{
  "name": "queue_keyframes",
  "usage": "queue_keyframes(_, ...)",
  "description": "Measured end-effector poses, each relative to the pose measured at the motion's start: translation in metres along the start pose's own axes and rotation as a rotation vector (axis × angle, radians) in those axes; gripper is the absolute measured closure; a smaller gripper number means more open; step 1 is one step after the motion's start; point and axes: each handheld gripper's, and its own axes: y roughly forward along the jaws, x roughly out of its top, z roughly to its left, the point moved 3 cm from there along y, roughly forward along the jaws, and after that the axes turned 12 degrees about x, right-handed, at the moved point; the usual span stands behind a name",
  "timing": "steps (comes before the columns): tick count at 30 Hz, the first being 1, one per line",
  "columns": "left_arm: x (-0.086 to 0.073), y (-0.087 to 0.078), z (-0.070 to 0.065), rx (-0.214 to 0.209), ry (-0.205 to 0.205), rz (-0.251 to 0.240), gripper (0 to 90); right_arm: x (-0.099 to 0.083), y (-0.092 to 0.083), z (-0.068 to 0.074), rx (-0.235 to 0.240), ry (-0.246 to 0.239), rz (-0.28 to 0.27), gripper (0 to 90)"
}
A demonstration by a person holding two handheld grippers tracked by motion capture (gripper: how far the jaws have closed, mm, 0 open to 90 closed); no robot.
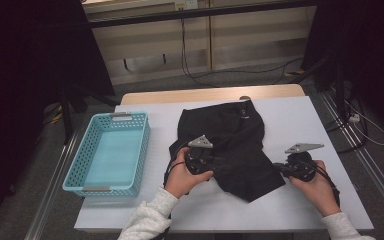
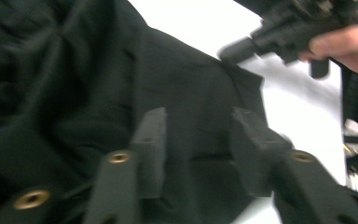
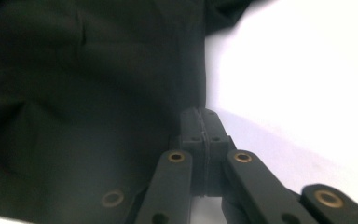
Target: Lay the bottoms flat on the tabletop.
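A black garment (image 1: 230, 135) lies crumpled on the white table (image 1: 305, 120). My left gripper (image 1: 220, 162) is over its left part. In the left gripper view this gripper (image 2: 198, 116) stands open, with its jaws apart just above the dark cloth (image 2: 74, 70) and nothing pinched between them. My right gripper (image 1: 278, 168) is at the garment's right edge. In the right gripper view its jaws (image 3: 200, 114) are pressed together right at the cloth's border (image 3: 74, 70). From the left gripper view, the cloth's corner lifts up to the tip of the right gripper (image 2: 233, 49).
A light blue plastic basket (image 1: 115, 116) stands on the table's left side, with nothing in it. Bare white tabletop lies to the right of the garment and in front of it. Cables run across the floor behind and to the right.
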Motion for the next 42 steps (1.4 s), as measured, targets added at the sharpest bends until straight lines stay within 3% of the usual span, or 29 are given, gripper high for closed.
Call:
queue_keyframes(3,-0.003,0.002,0.005,0.028,0.008,0.007,50.6,-0.005,-0.007,0.006,0.022,0.004,0.038,90.0)
queue_keyframes(6,-0.004,0.003,0.007,0.045,0.02,0.015,49.4,-0.008,-0.01,0.012,0.032,-0.008,0.063,83.5)
queue_keyframes(8,-0.003,0.003,0.008,0.051,0.022,0.007,48.3,-0.003,-0.011,0.014,0.014,-0.019,0.028,71.3)
queue_keyframes(12,-0.003,0.003,0.01,0.074,0.024,-0.004,42.9,0.013,-0.005,0.011,-0.029,-0.014,-0.09,60.9)
queue_keyframes(14,-0.003,0.003,0.013,0.092,0.032,-0.004,39.3,0.018,0.003,0.007,-0.031,0.012,-0.106,61.5)
queue_keyframes(16,-0.004,0.003,0.014,0.099,0.036,-0.006,37.3,0.018,0.013,0.004,-0.04,0.016,-0.073,66.2)
queue_keyframes(20,-0.003,0.0,0.018,0.115,0.036,-0.012,34.8,0.009,0.015,0.005,0.01,0.012,-0.038,89.5)
queue_keyframes(28,-0.003,-0.002,0.02,0.131,0.035,-0.01,33.3,-0.013,-0.016,0.011,-0.001,0.021,0.067,89.3)
queue_keyframes(30,-0.002,-0.002,0.02,0.133,0.03,-0.015,32.9,-0.015,-0.019,0.013,0.015,0.023,0.085,82.2)
queue_keyframes(31,-0.002,-0.003,0.02,0.134,0.031,-0.014,32.4,-0.015,-0.021,0.014,-0.001,0.015,0.081,75.2)
queue_keyframes(35,-0.002,-0.002,0.02,0.135,0.026,-0.016,32.0,0.0,-0.022,0.01,-0.044,0.011,-0.018,63.7)
queue_keyframes(38,-0.002,-0.003,0.021,0.134,0.026,-0.015,31.9,0.011,-0.014,0.004,-0.045,0.045,-0.095,62.9)
queue_keyframes(42,-0.002,-0.004,0.022,0.136,0.021,-0.017,31.7,0.021,0.002,-0.001,-0.051,0.074,-0.117,62.6)
